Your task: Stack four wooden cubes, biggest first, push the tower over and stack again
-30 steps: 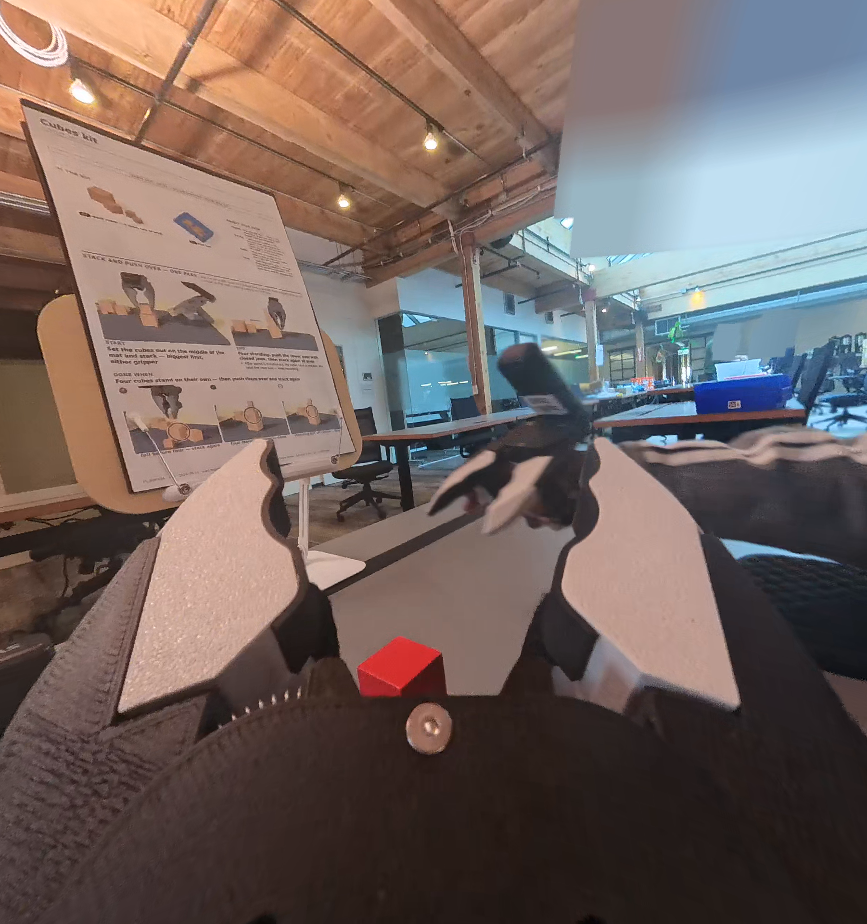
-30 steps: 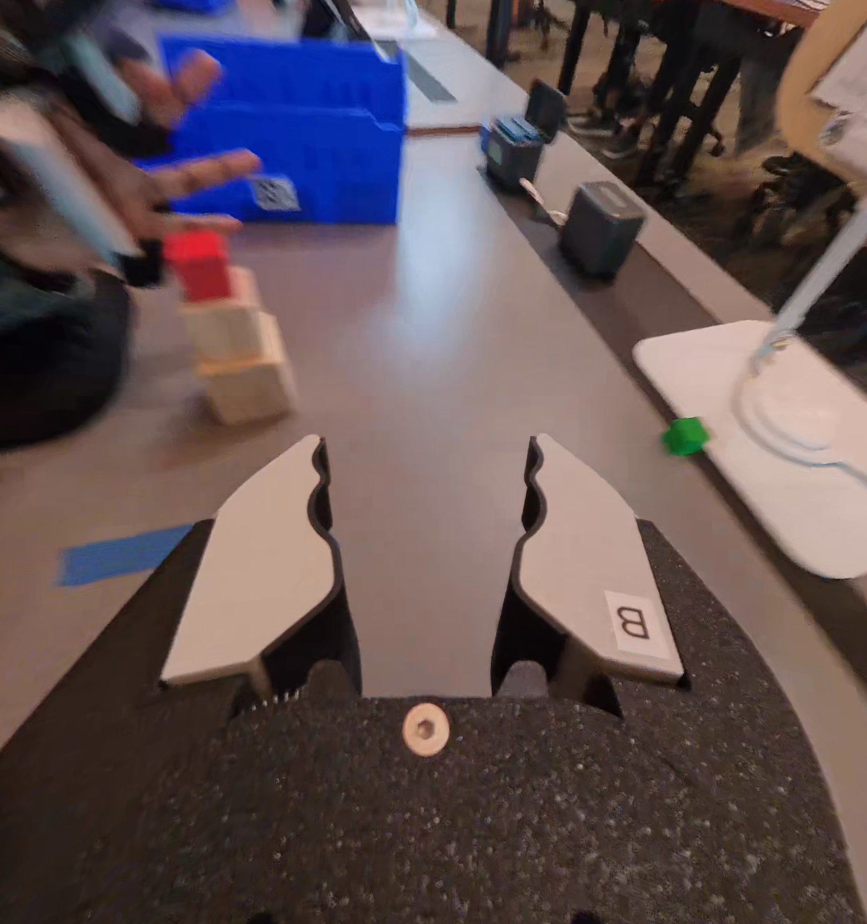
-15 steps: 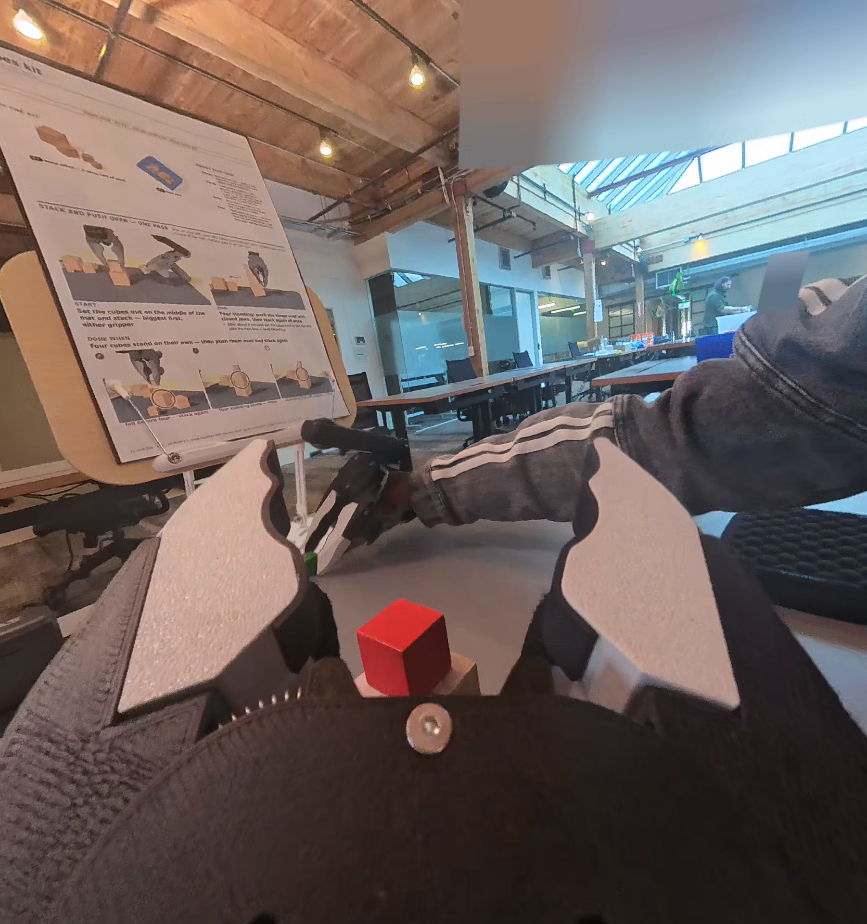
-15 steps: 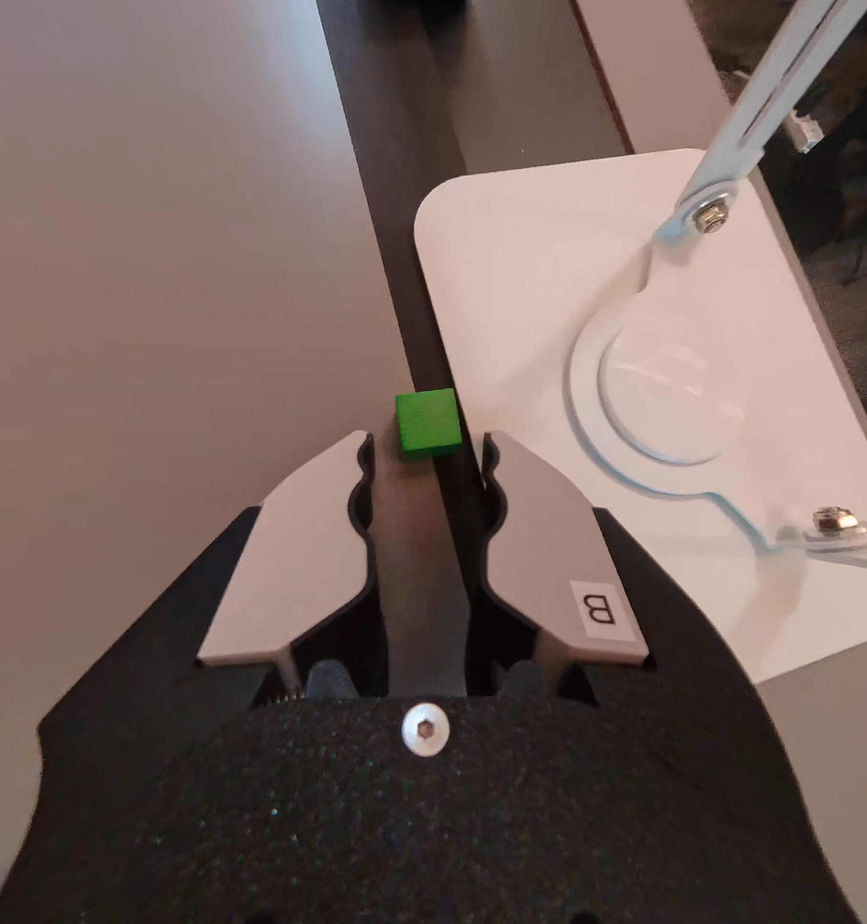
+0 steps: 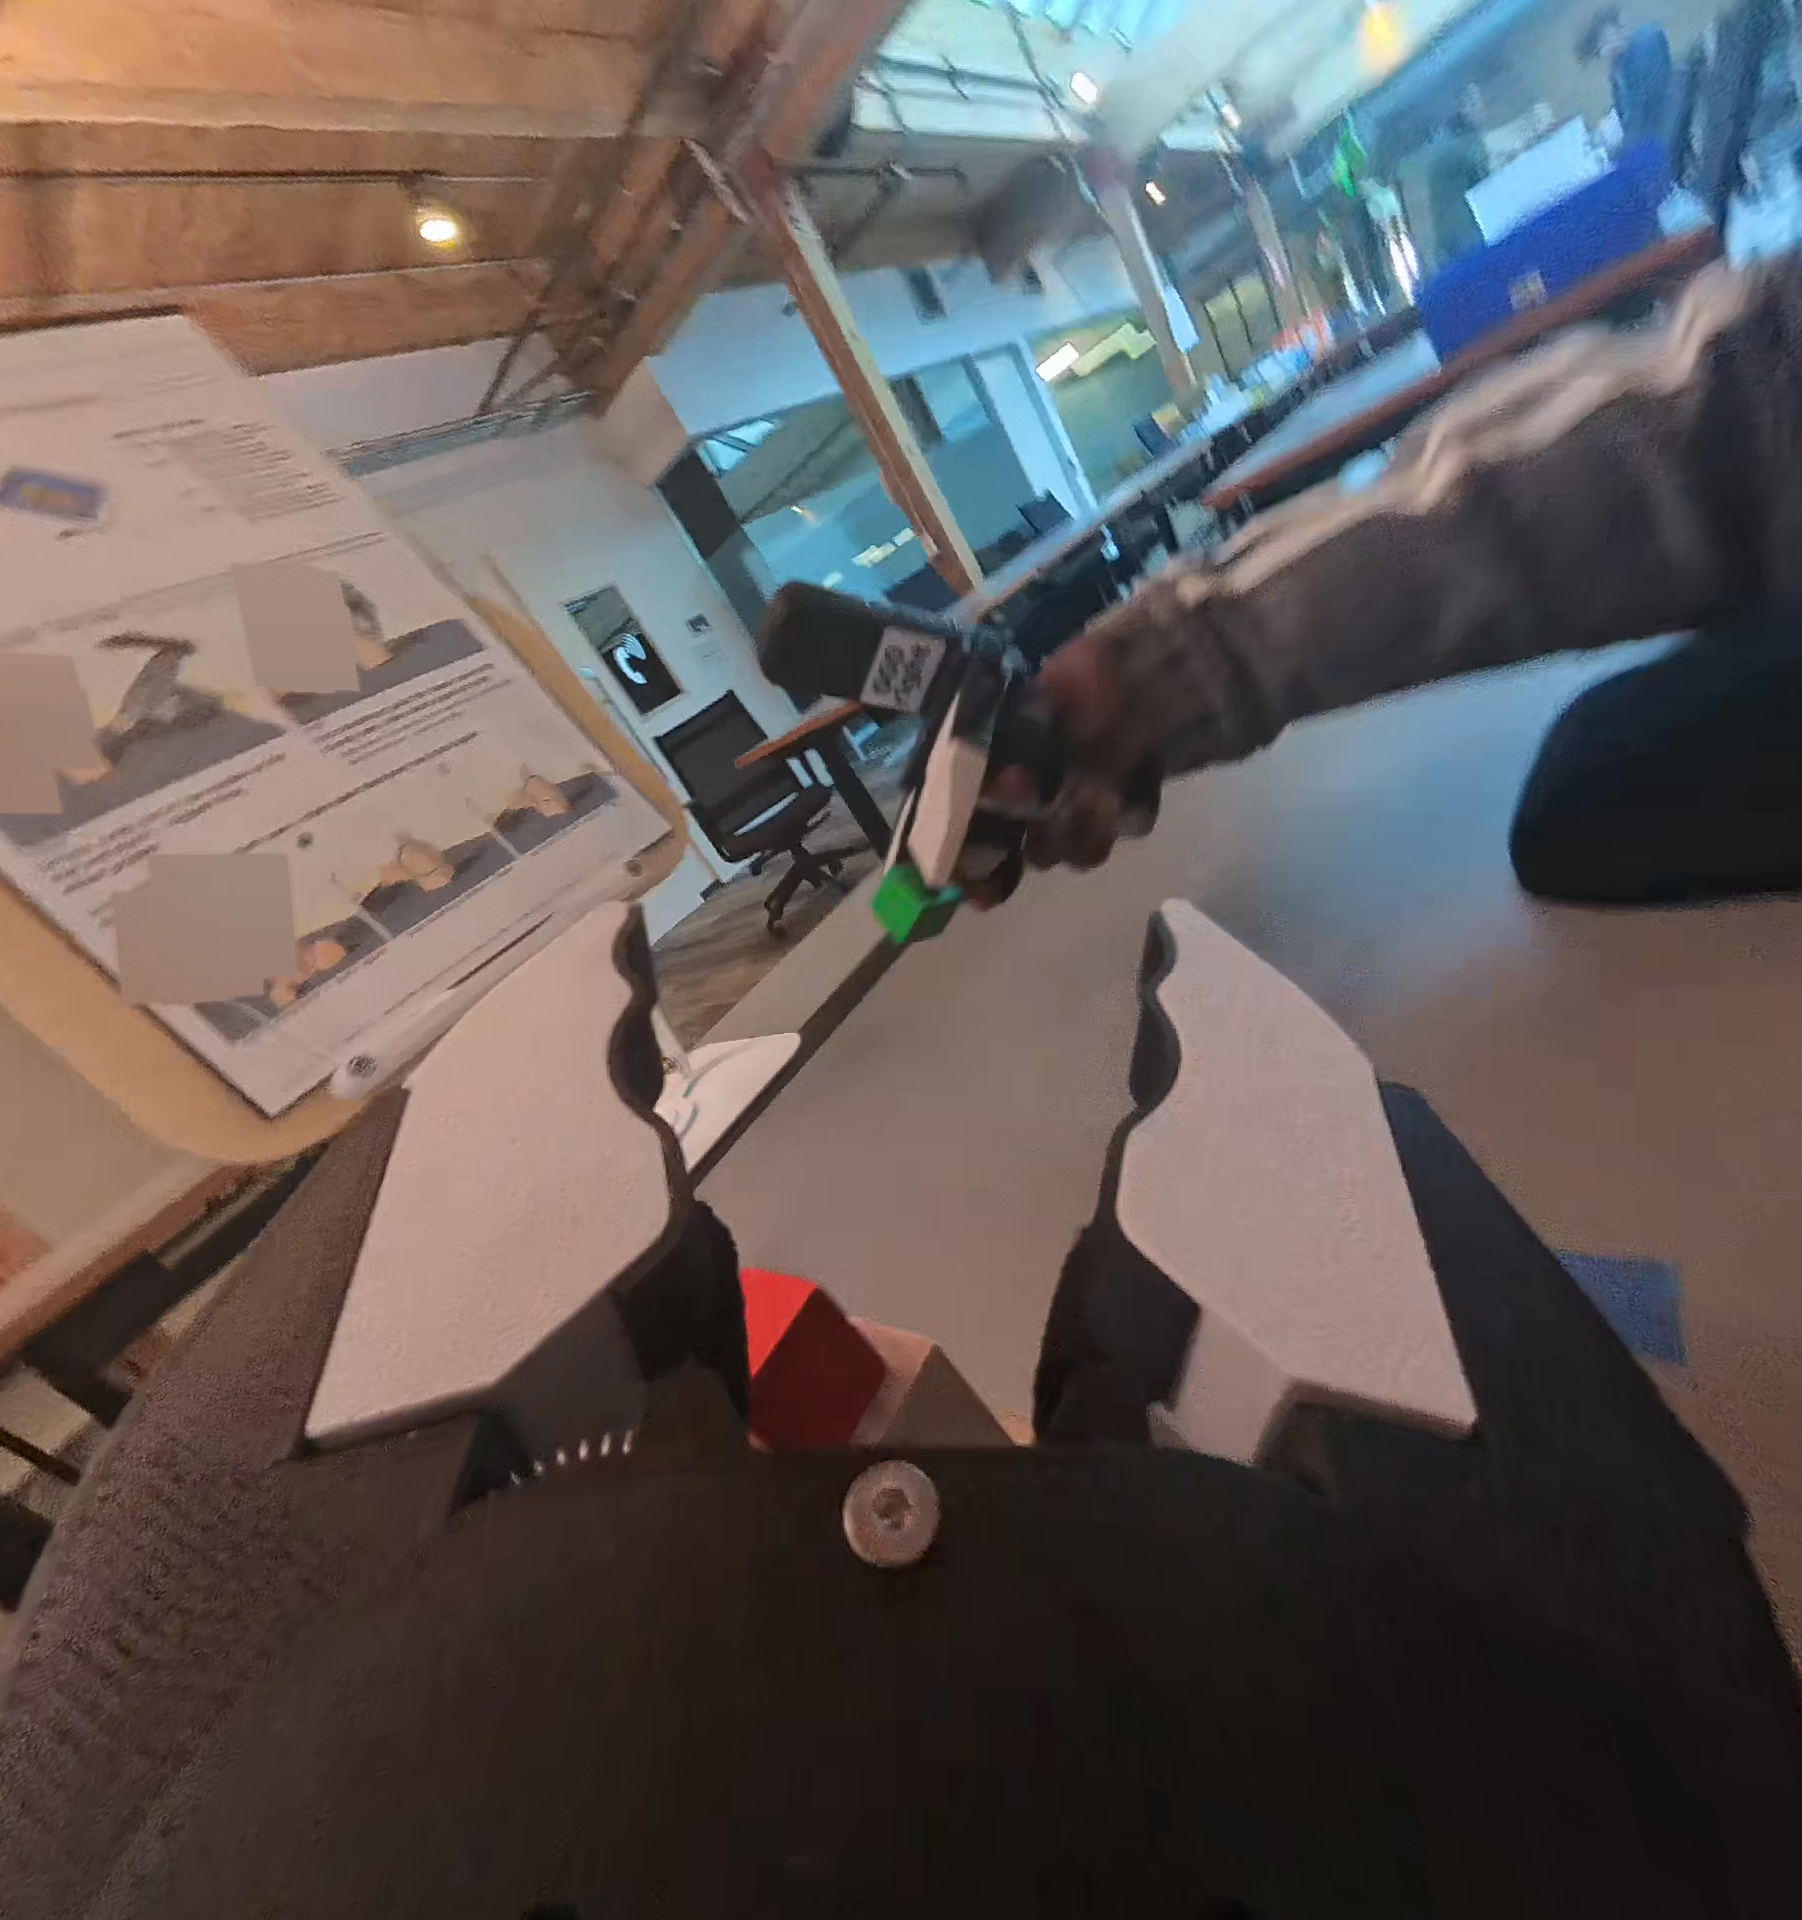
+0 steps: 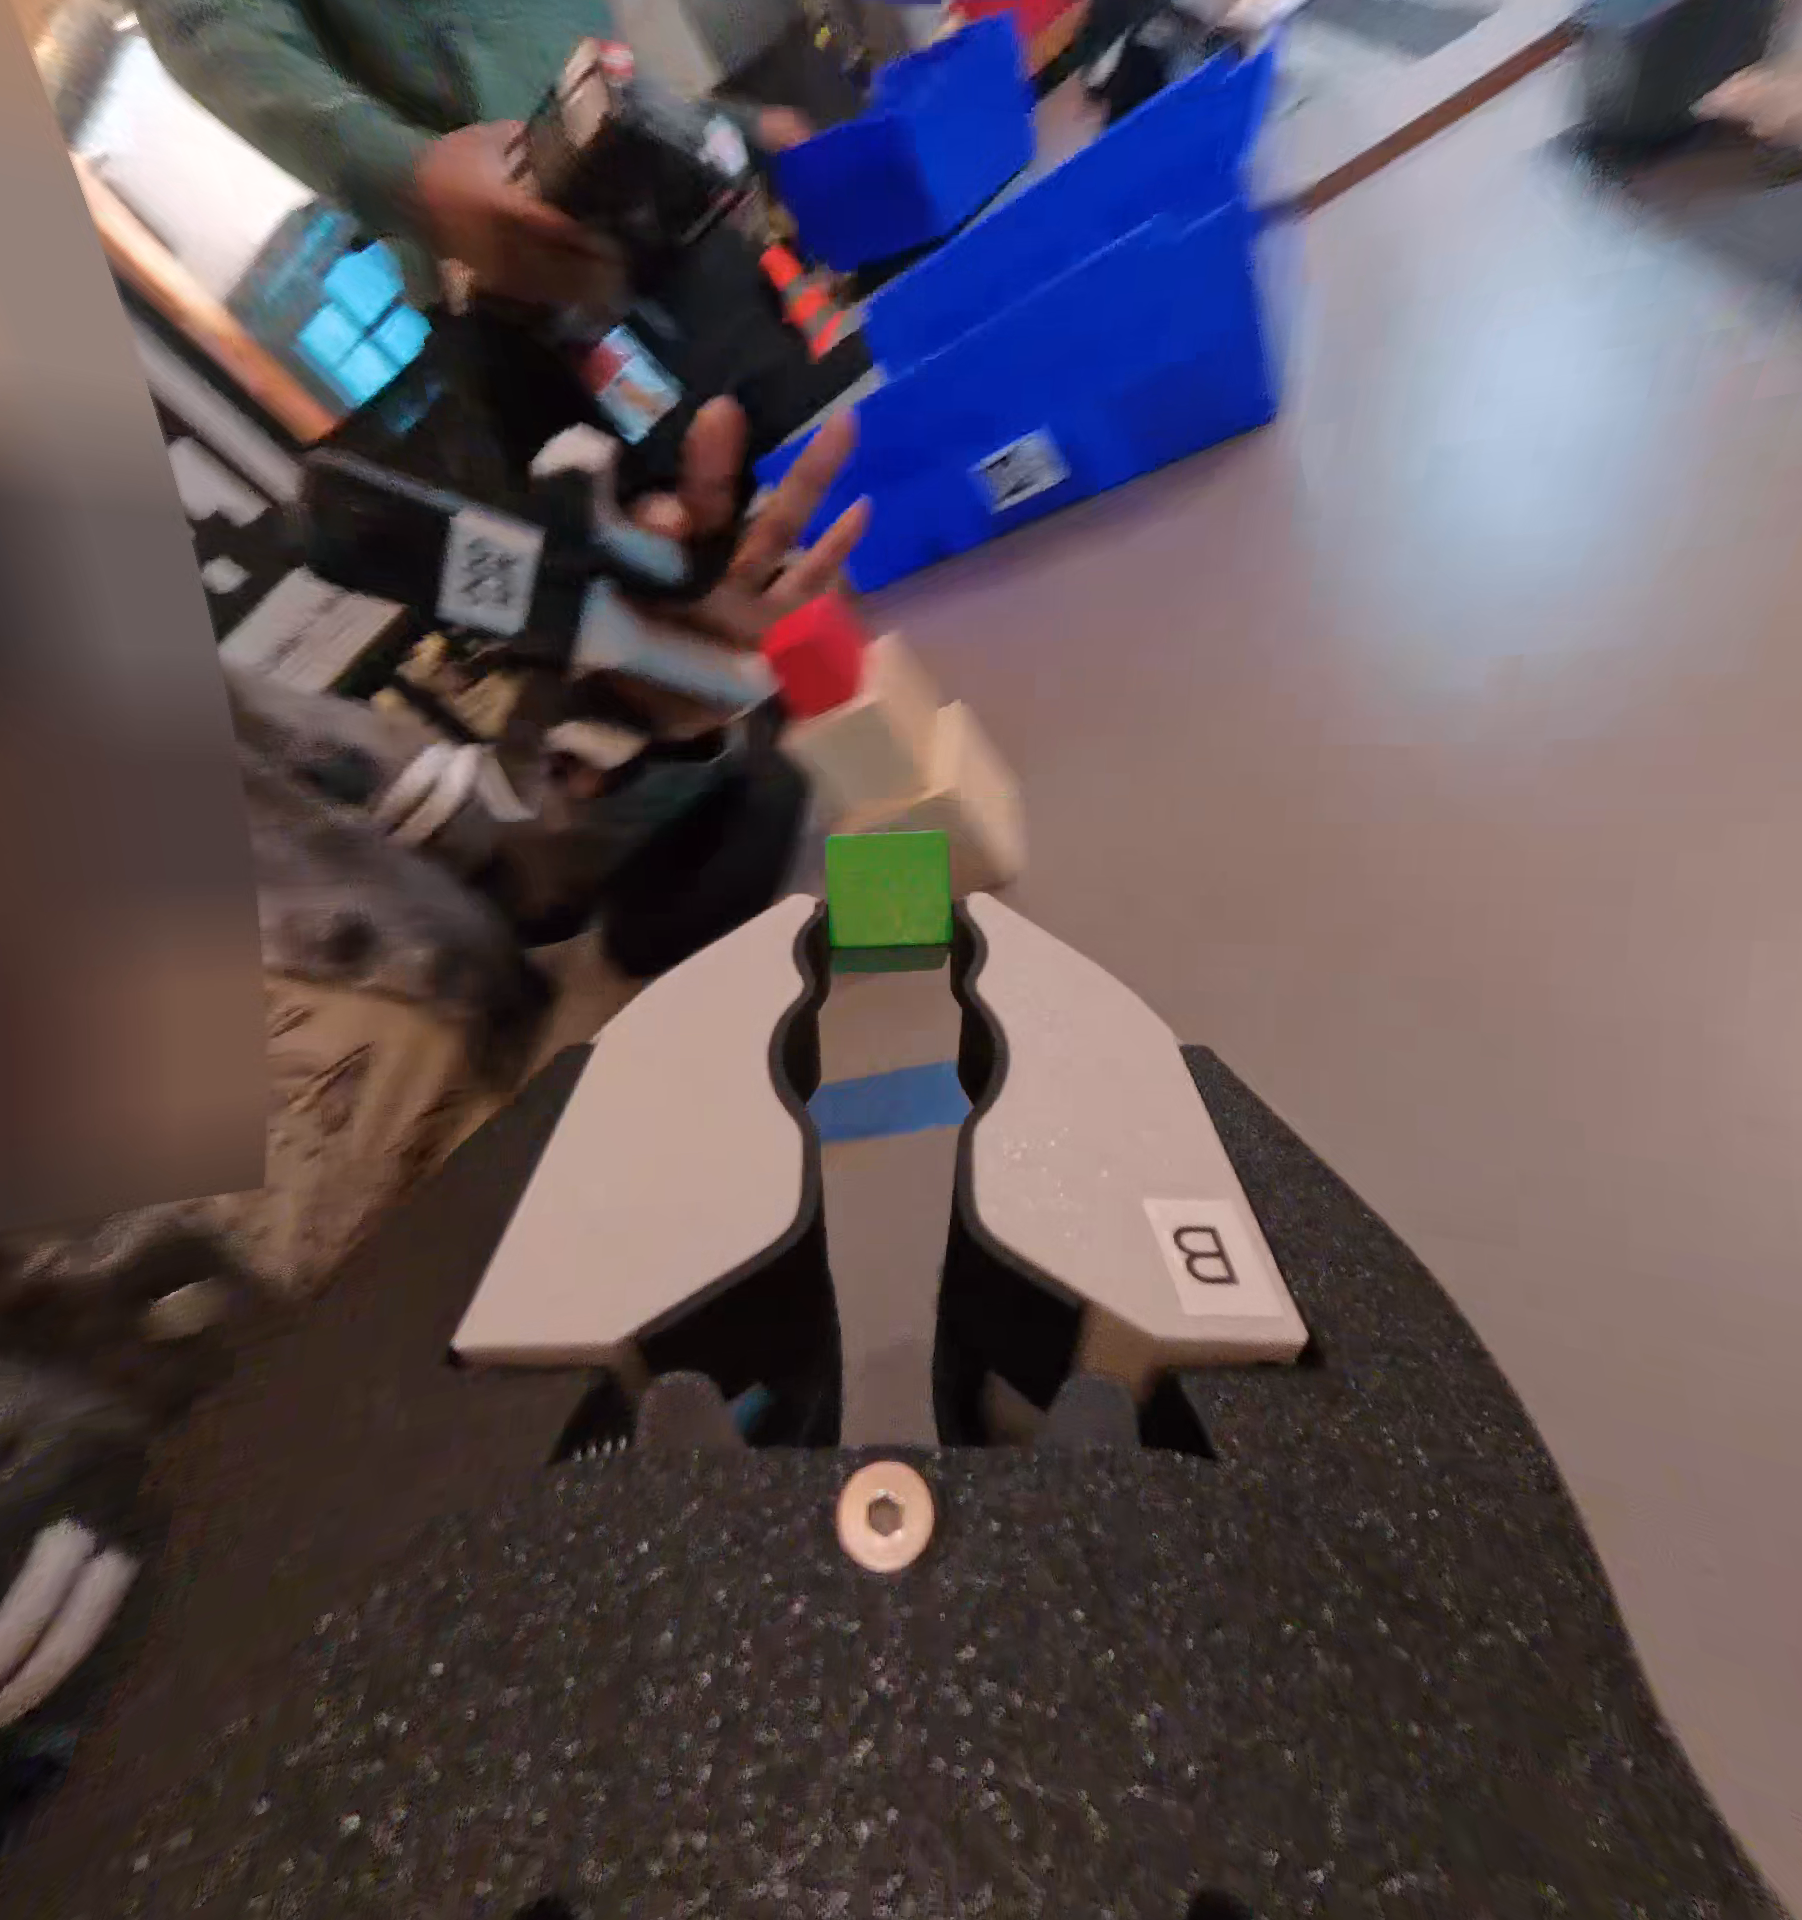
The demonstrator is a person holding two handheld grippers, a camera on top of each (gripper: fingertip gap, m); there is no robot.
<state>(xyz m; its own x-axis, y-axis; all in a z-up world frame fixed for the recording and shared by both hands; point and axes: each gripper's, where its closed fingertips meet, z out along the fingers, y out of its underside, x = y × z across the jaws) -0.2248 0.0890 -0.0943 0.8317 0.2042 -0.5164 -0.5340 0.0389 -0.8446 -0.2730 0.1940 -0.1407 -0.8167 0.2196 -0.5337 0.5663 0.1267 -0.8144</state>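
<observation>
**Green cube lifted, carried toward the stack**

Half a second ago the green cube (image 6: 888, 891) lay on the desk (image 6: 1448, 831) by the white stand base, ahead of the right gripper's (image 6: 889, 914) half-closed jaws. Now the jaws are closed on it, both pads pressing its sides, and it hangs clear of the desk. The left gripper's (image 5: 892, 935) jaws have narrowed but remain wide apart, gripping nothing.

The stack: red cube (image 6: 816, 655) atop two plain wooden cubes (image 6: 907, 769), just beyond the green cube. The left gripper hovers close beside the red cube.

Right of the stack: open desk. Behind it: blue bins (image 6: 1063, 405). Nearer than the stack: blue tape strip (image 6: 886, 1107). Instruction board (image 5: 232, 707) stands off the desk's edge, well apart from the stack.
</observation>
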